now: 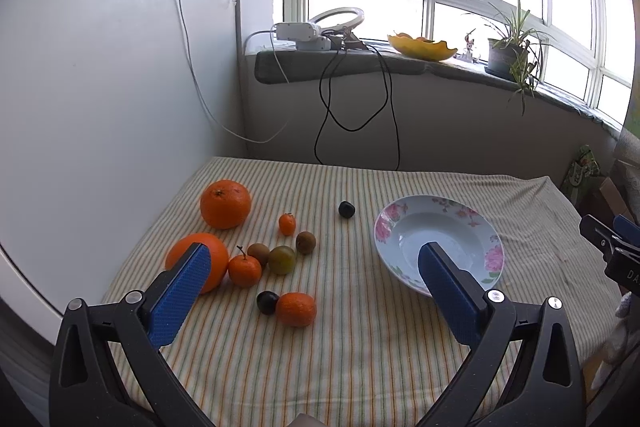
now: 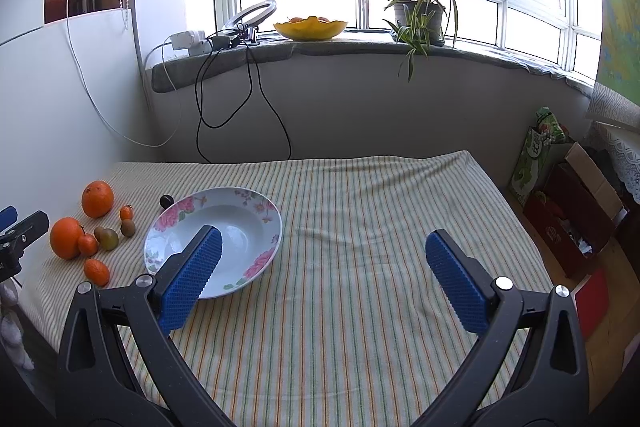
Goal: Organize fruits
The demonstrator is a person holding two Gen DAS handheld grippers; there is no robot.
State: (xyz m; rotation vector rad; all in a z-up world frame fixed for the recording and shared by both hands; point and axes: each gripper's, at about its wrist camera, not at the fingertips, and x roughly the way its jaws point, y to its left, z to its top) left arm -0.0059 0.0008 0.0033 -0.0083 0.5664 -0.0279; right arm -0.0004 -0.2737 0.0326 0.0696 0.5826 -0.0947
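Resting on striped cloth [image 1: 360,347], round glossy fruits [image 1: 276,255] beside a floral bowl [image 1: 440,211]

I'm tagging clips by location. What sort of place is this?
Probably a room in a home: a table under a striped cloth, a potted plant on the windowsill, a floral plate beside loose fruit.

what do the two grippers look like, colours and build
Both match. The left gripper and the right gripper each have two black plastic arms with triangular cut-outs and silver round bolts at the joints. Each arm ends in a bright blue finger pad with a fine knobbly grid texture. White lettering shows on the right gripper's body in the left wrist view, too cropped to read. No cables or sleeves are visible.
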